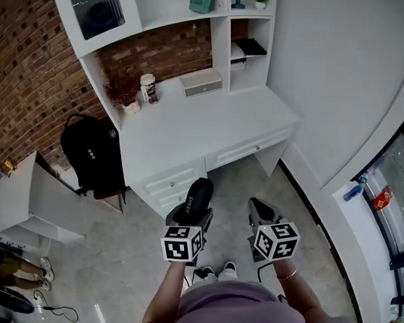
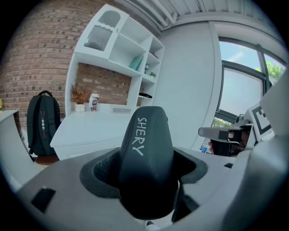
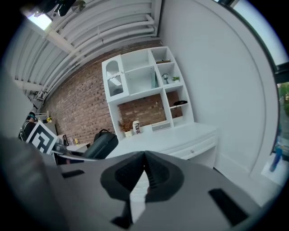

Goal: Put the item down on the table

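Black slipper [image 1: 196,194] is clamped in the left gripper's [image 1: 191,217] wide-spread jaws, held in the air short of the white desk [image 1: 207,131]. The right gripper's [image 3: 144,158] jaws meet, empty.

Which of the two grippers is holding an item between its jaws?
The left gripper: its jaws clamp a black slipper printed SHERY. The right gripper has its jaws together with nothing between them.

Home study: white desk [image 1: 207,124], shelf hutch [image 1: 177,16], brick wall [image 1: 20,78], backpack [image 1: 93,158].
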`<state>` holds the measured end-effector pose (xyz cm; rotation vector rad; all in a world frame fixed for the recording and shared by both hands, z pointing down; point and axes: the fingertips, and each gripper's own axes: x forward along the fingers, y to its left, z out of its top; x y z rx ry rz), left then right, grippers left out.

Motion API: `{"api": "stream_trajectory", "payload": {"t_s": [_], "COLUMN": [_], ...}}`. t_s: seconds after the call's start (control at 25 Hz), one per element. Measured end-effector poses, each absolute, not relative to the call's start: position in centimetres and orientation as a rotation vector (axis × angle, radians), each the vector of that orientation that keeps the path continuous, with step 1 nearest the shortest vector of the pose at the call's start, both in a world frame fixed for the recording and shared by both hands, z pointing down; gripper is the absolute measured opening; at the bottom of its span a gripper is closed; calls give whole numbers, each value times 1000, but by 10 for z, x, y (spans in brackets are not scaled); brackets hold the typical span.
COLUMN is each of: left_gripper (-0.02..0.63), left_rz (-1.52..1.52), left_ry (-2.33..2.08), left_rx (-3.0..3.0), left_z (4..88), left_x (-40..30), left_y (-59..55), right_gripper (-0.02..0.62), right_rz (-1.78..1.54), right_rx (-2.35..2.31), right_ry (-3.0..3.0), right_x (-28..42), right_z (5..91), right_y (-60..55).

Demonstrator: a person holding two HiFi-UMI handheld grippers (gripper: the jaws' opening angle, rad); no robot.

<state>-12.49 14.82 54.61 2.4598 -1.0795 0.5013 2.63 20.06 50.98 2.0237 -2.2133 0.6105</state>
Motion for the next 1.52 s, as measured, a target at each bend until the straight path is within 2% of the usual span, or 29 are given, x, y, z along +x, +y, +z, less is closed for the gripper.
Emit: {"api": "stream_trajectory", "payload": {"t_s": [0.8, 1.52], "left_gripper": [342, 342], "left_rz": [498, 537], "left_ry": [-1192, -1116], "left_rx": [2507, 2657], "left_z": [498, 447], "left_x": [-89, -64], "left_y": [75, -172], "right_gripper": [40, 40], "right_rz": [417, 280], "right_rx": [1938, 1946], "right_ry": [-2347, -2368], "right_x": [56, 59], "right_z": [467, 420], "right_y": [128, -107]}}
